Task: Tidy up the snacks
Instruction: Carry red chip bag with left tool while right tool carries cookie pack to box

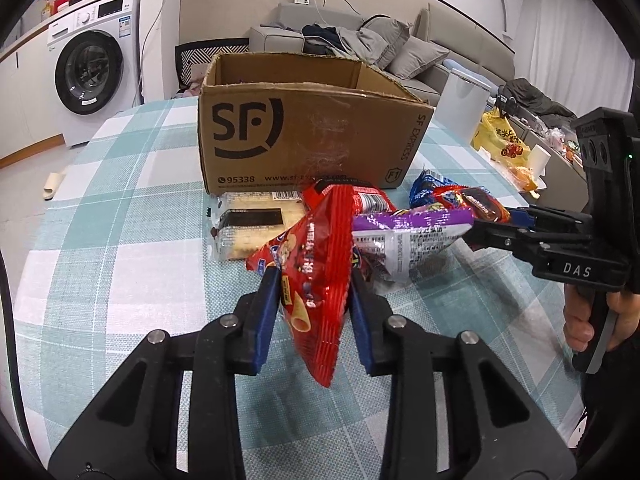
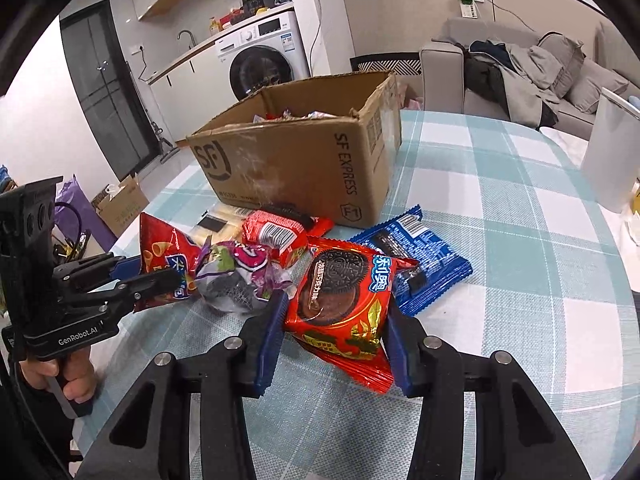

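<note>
your left fingers [image 1: 266, 320] are clamped on one red chip bag [image 1: 316, 280], the blue pads pressing its two sides so the bag stands on edge between them. your right fingers [image 2: 270, 340] are clamped the same way on one red oreo pack [image 2: 340, 300], cookie picture facing up toward the camera. so you have two grippers, each closed on one snack: the left gripper [image 1: 316, 308] and the right gripper [image 2: 334, 344].

just past the held packs the loose snacks lie in a huddle on the checked tablecloth [image 2: 500, 240]. you can count four there: one purple and silver bag [image 2: 240, 276] between the two grippers, touching the chip bag; one red wafer pack [image 2: 276, 236] behind it; one blue cookie pack [image 2: 416, 264] beside and partly under the oreo pack; and one pale cracker pack [image 1: 248, 224] with a dark label, lying flat against the foot of the box.

behind them stands one open cardboard box [image 1: 304, 136] marked sf express, flaps up, with a few wrappers showing inside over its rim; you cannot count them.

further out there is one white washing machine [image 1: 92, 68], one grey sofa [image 2: 520, 72] piled with clothes and cushions, and one white bin [image 2: 612, 152] at the table's right edge.
</note>
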Demonstrator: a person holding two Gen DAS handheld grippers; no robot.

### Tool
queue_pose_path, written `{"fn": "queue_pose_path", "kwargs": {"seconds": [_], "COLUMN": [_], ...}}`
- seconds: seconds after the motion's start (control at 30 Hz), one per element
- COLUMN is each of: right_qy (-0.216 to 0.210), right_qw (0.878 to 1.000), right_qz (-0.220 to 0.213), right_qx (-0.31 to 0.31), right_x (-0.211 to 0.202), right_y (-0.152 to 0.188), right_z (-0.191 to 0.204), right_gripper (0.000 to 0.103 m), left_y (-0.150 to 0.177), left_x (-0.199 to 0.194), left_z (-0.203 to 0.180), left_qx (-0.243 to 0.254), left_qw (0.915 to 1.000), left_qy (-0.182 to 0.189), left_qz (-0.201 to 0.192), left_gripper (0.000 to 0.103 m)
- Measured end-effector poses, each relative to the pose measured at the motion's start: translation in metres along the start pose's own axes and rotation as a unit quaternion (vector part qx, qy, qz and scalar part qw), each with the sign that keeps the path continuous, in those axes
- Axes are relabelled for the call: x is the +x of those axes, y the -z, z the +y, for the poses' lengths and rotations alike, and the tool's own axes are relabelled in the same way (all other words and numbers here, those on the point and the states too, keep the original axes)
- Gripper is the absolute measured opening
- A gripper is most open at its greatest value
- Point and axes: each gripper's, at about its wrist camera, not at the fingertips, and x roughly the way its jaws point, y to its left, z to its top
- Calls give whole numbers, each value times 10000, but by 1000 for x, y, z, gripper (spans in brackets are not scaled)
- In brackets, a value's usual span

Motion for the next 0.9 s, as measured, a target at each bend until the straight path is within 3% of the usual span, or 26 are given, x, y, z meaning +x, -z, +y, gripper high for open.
{"fn": "queue_pose_path", "kwargs": {"seconds": [0.9], "right_qy": [-83], "right_qw": [9982], "right_qz": [-595], "right_qx": [-14], "right_x": [-33], "right_y": [-17], "right_z": [9], "right_gripper": [46], "left_y": [-23], "left_x": [-50], "left_z": [-8], "left_qx": [-8], "left_qw": [9984], "left_qy": [-70], "left_qz": [-558], "left_gripper": [30]}}
